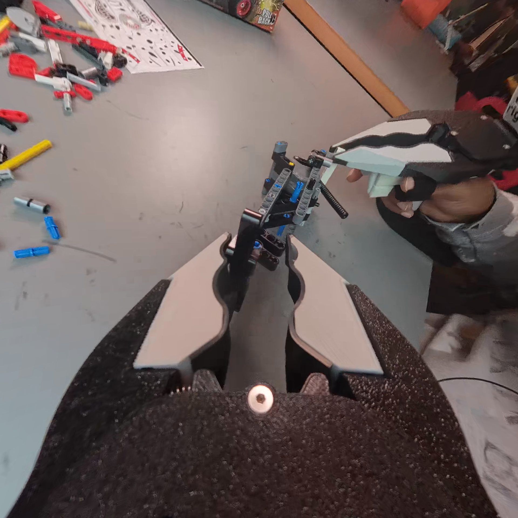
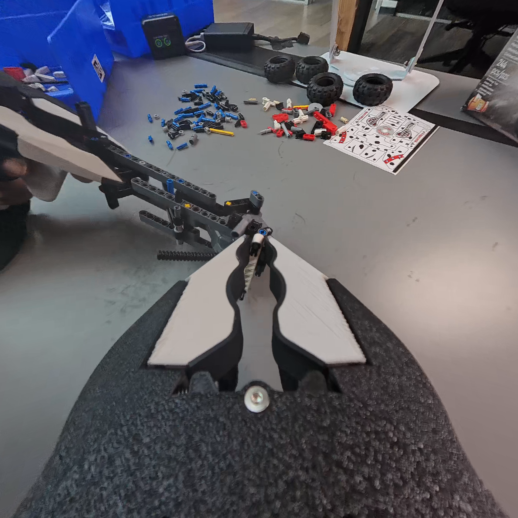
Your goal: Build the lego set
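Chassis held off the grey table, left gripper clenched on its black end beam. Right gripper pinches a small white connector piece at the opposite end. Risk: off-axis push could pop beams apart or flick the piece loose.

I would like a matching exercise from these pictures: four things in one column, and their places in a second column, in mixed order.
Things:
1. black tyres
2. sticker sheet
3. black spring
4. blue bin

Places:
A. lying under the frame
B. far left of the table
C. beside the red pieces
D. by the white stand base

Pairs: 1-D, 2-C, 3-A, 4-B
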A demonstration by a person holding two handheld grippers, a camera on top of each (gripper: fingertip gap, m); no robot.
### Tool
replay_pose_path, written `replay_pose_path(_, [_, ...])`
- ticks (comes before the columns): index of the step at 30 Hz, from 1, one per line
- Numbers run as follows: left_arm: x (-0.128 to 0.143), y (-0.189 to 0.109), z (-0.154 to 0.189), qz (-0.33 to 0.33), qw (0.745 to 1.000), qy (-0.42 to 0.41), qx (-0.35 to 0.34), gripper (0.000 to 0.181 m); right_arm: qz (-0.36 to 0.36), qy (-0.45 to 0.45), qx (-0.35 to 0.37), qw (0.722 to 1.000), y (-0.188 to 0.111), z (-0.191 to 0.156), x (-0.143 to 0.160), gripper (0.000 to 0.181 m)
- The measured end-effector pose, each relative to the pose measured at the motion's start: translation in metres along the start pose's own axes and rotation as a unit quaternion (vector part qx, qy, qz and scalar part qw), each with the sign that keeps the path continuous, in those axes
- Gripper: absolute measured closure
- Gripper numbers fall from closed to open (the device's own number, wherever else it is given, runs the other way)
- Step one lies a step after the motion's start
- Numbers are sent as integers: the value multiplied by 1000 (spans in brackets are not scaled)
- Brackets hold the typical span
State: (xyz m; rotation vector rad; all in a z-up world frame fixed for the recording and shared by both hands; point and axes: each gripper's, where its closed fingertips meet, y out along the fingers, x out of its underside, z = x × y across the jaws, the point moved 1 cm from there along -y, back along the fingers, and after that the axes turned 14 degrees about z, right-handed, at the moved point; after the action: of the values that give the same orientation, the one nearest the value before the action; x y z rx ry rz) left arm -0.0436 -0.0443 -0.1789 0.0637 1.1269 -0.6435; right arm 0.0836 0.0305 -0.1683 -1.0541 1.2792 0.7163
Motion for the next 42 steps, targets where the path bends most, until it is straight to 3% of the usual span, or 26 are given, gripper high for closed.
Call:
replay_pose_path(3, [2, -7, 18, 3, 998, 62, -2, 146, -2, -16, 13, 1000, 1, 4, 4, 173])
replay_pose_path(6, [15, -12, 36, -40, 995, 92, 27, 145, -9, -35, 8, 999, 3, 7, 3, 172])
replay_pose_path(11, [48, -31, 84, -115, 971, 132, 161, 125, -8, -80, -46, 996, 4, 3, 4, 171])
replay_pose_path(14, [52, -55, 106, -141, 945, 127, 266, 135, 4, -139, -120, 983, 3, -2, 4, 170])
replay_pose_path(16, [32, -65, 106, -118, 936, 110, 313, 143, 19, -172, -171, 970, 1, -3, 4, 171])
replay_pose_path(18, [-3, -49, 92, -63, 950, 90, 292, 148, 35, -178, -216, 959, 0, -5, 4, 171])
replay_pose_path(21, [-37, 2, 63, -30, 966, 99, 239, 148, 60, -169, -287, 941, -1, -13, 3, 172])
replay_pose_path(25, [-27, 69, 50, -86, 947, 150, 269, 148, 66, -168, -322, 929, 5, -16, 4, 171])
replay_pose_path(28, [-12, 94, 55, -136, 925, 158, 318, 151, 62, -167, -313, 933, 6, -15, 3, 171])
replay_pose_path(34, [-6, 103, 65, -164, 900, 158, 372, 158, 46, -131, -290, 947, -5, -10, -3, 168])
replay_pose_path(42, [-8, 96, 60, -179, 879, 168, 409, 163, 0, -151, -260, 954, -2, -13, 7, 167])
